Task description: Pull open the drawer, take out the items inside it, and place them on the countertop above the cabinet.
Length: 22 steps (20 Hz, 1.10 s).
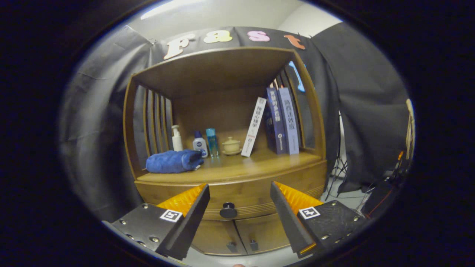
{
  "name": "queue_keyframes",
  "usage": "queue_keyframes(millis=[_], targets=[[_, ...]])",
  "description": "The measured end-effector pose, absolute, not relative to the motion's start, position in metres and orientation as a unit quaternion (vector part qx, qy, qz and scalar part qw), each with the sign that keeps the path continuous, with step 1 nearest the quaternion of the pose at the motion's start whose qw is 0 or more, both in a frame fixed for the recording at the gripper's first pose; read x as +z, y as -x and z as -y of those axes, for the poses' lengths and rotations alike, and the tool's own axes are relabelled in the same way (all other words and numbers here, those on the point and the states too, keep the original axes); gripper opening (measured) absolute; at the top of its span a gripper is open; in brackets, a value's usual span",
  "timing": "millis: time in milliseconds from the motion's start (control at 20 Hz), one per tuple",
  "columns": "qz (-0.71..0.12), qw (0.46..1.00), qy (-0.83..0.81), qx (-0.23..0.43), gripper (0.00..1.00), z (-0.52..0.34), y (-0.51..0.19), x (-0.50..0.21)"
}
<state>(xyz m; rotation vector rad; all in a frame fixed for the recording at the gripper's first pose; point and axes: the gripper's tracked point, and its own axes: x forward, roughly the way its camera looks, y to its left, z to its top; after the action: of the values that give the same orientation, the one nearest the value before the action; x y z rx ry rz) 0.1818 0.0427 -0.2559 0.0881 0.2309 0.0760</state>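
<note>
We see the gripper (239, 193) held wide open in front of the cabinet (230, 185), with nothing between its fingers. The drawer (256, 193) looks closed, front flush with the cabinet face; its dark round knob (228, 210) sits in the gap between the fingertips, beyond them and not touched. We cannot see inside the drawer, so its contents are unknown to us.

The fingers cover part of the drawer front on either side of the knob. Below the drawer we note two small doors (239, 233) with handles, cut off at the bottom and partly hidden by the fingers.

On the countertop (259, 163) above the drawer: a blue cloth (172, 161) bunched at the left, then a white pump bottle (176, 139), a small white-and-blue bottle (200, 144), a clear blue bottle (212, 142), a pale lidded cup (231, 145) on a saucer. A white book (254, 127) leans to the right, toward two upright blue books (282, 120); further thin spines behind them are too shadowed to tell apart.

To the right of the cabinet, we record a stand and cables (382, 185) against the booth wall, dim and indistinct.
</note>
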Motion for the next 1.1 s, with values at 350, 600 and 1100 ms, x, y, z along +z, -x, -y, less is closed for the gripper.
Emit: queue_keyframes(millis=[350, 600, 1100], targets=[[-0.173, 0.982, -0.003, 0.071, 0.90, -0.075, -0.216, -0.341], [-0.169, 0.984, 0.002, 0.062, 0.44, -0.077, -0.224, -0.359], [-0.154, 0.985, 0.011, 0.074, 0.26, -0.071, -0.187, -0.352]])
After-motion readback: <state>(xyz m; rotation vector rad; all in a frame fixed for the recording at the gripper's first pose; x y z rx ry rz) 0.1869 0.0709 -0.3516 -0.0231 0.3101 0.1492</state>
